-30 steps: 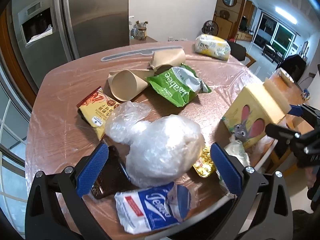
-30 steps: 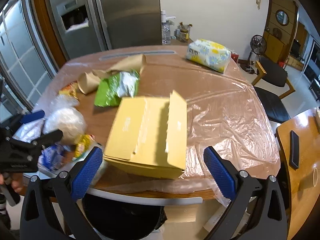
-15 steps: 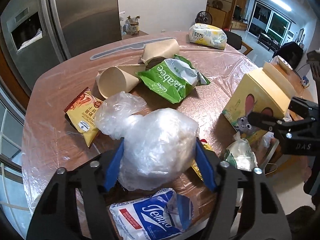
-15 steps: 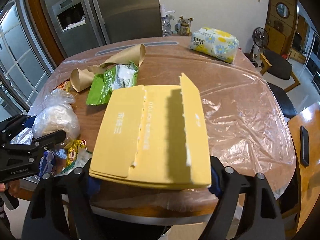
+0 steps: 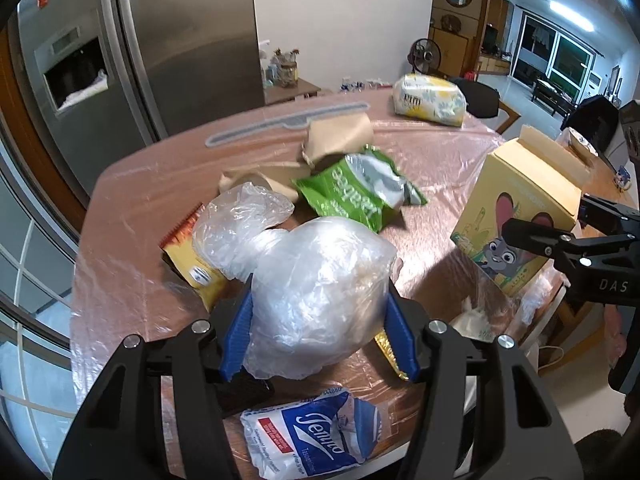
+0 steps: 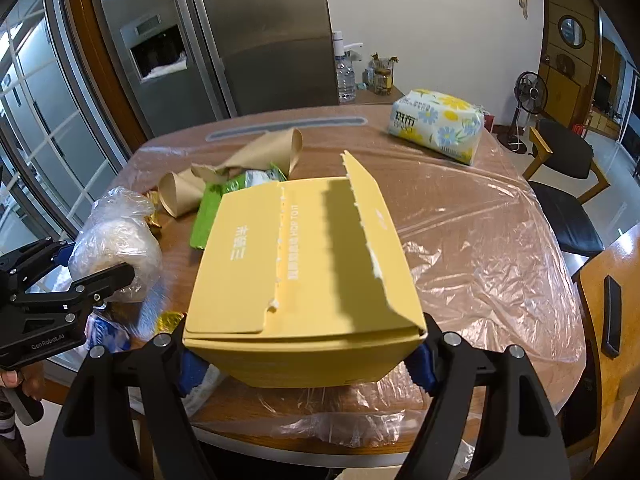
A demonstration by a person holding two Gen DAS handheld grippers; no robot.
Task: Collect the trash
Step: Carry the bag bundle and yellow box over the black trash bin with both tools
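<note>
A bulging clear plastic bag (image 5: 316,264) sits between the blue pads of my left gripper (image 5: 319,320). The pads press its sides and the jaws are still closing; the bag seems raised off the table. My right gripper (image 6: 306,364) holds a yellow cardboard box (image 6: 304,256) with a cartoon rabbit on its side (image 5: 520,216). Its pads squeeze the box's near corners and its jaws are closing too. The box is tilted, with one torn flap up. From the right wrist view, the left gripper (image 6: 80,264) and the bag (image 6: 116,240) are at the left.
On the plastic-covered table (image 6: 480,216) lie a green snack bag (image 5: 356,192), brown paper rolls (image 5: 340,136), a yellow-red wrapper (image 5: 192,256), a blue-white tissue pack (image 5: 312,436) and a gold wrapper (image 5: 388,352). A flowered tissue pack (image 6: 438,128) lies far right. Chairs (image 6: 568,192) stand beyond.
Both grippers went from wide open to shut, the left on the plastic bag and the right on the yellow box. Bag and box now sit higher and closer to the cameras.
</note>
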